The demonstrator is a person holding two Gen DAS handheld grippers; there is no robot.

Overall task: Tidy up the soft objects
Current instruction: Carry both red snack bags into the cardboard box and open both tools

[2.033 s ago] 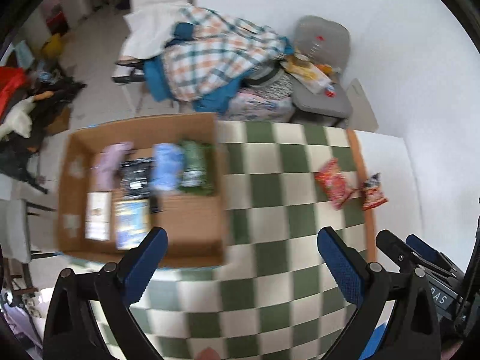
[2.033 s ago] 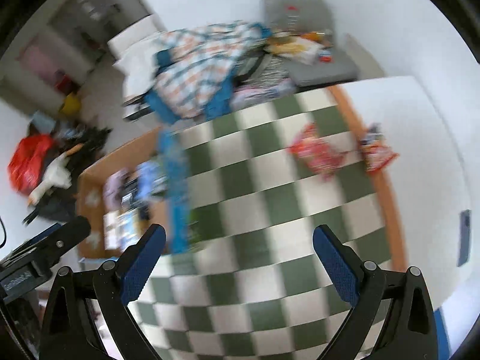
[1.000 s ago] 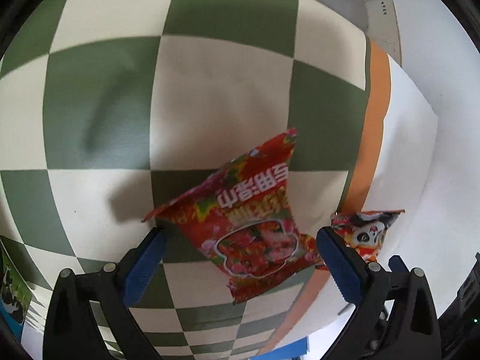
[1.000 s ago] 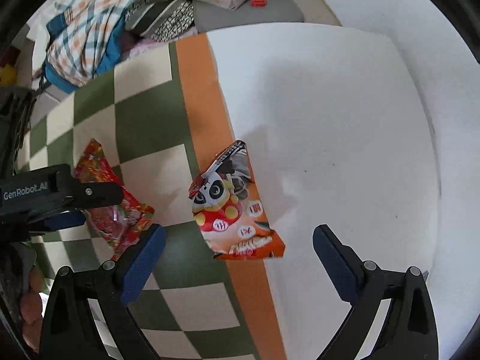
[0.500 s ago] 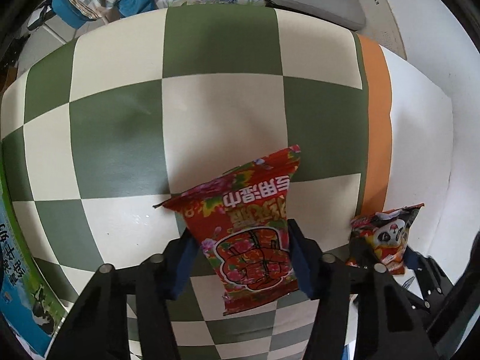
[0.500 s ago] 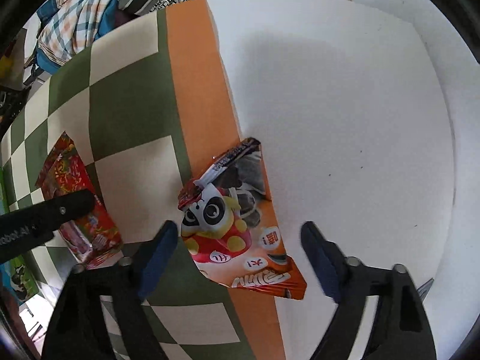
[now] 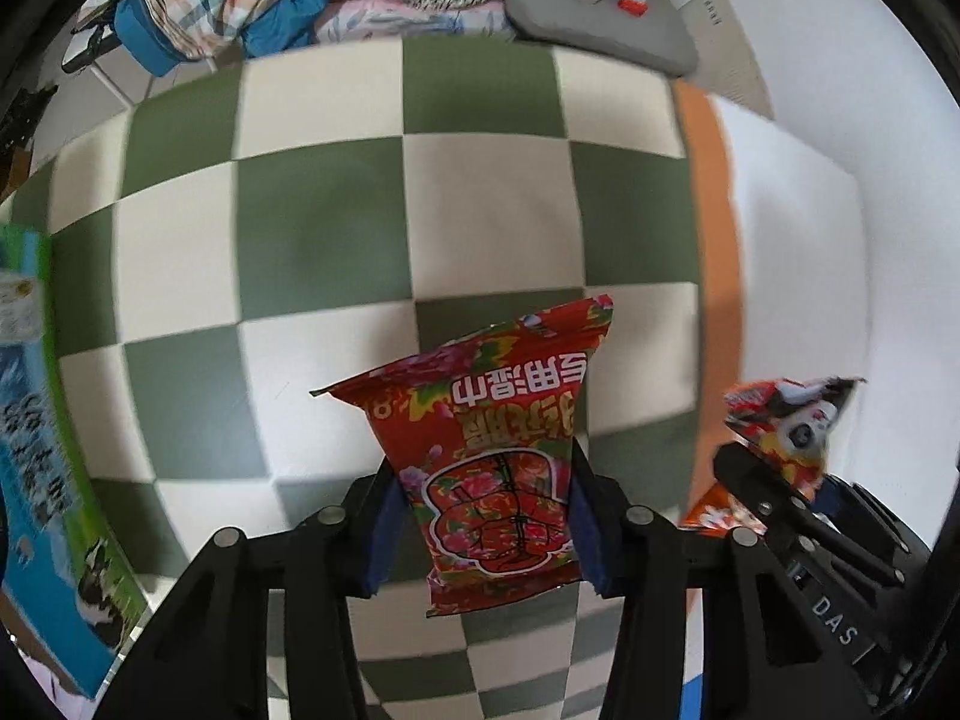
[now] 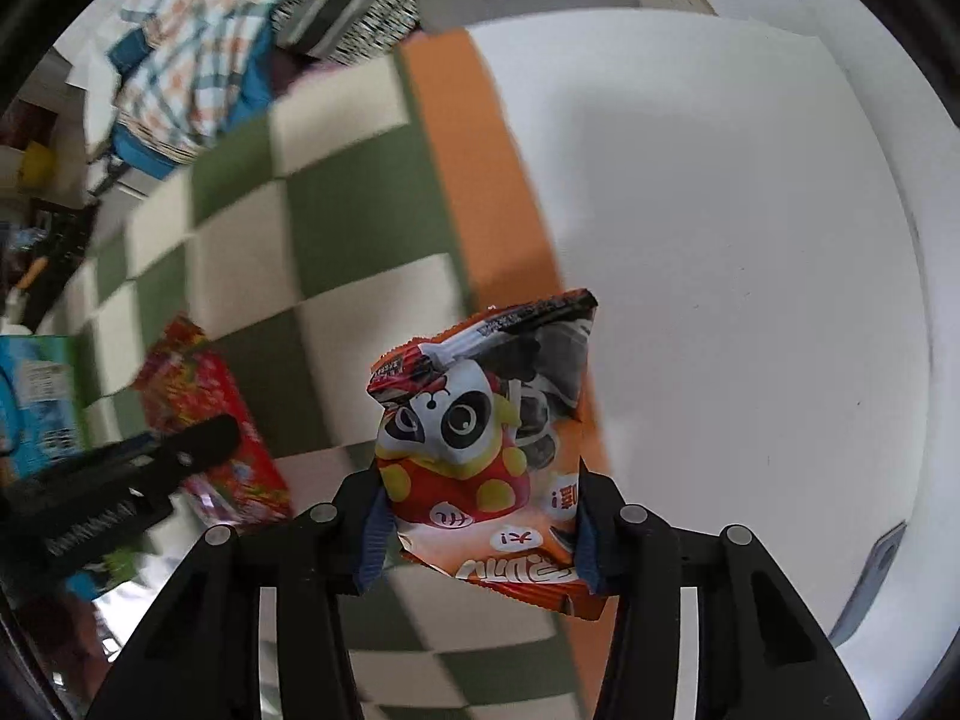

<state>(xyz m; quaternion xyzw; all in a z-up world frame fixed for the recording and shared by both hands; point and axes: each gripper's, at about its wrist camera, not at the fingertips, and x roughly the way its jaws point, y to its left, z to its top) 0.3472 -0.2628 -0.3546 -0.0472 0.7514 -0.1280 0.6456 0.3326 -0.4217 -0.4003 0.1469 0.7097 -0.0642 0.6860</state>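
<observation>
Both packets pinched above checkered cloth (image 7: 336,252): left gripper (image 7: 489,525) clamping red floral pouch (image 7: 492,456), right gripper (image 8: 477,531) clamping panda pouch (image 8: 480,438); lift level, squeeze gently, avoid crushing contents.

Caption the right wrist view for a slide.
Right tool clamps a glossy orange panda-print snack packet above the green-checked tablecloth.

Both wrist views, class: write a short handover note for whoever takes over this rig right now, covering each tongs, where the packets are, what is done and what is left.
Left tongs: shut on the red floral packet.
Right tongs: shut on the panda packet.
Both packets are gripped above the checkered tablecloth.
Done: both packets grasped.
Left: place each with the other sorted items; no container shows clearly in these views.
</observation>
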